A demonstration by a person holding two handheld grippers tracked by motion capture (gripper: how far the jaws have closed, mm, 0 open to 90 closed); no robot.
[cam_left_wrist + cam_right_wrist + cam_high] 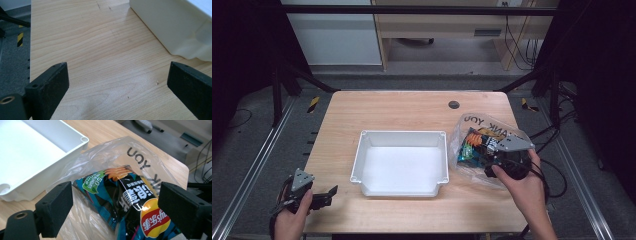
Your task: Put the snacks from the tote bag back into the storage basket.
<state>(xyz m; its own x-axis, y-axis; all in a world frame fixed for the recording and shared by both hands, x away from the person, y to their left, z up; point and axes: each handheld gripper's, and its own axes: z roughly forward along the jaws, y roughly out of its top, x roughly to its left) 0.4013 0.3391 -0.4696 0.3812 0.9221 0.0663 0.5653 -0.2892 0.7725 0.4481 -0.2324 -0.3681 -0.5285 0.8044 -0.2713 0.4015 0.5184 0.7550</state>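
Chip bag (pixel 130 202) sits inside clear plastic bag (pixel 477 131) at bench (pixel 412 105) right side, beside empty white tray (pixel 399 162). Right tool (pixel 504 157) wide open over it, gripping nothing; left tool (pixel 319 195) open, idle. Prob nothing moved to tray yet.

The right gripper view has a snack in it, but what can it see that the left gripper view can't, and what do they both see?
Right gripper view: a bag of chips inside a clear plastic bag, between the open jaws of the right hand-held gripper, and the inside of the white tray. Left gripper view: the open left hand-held gripper over bare table, and black-and-yellow tape on the floor. Both share the white tray and the wooden table.
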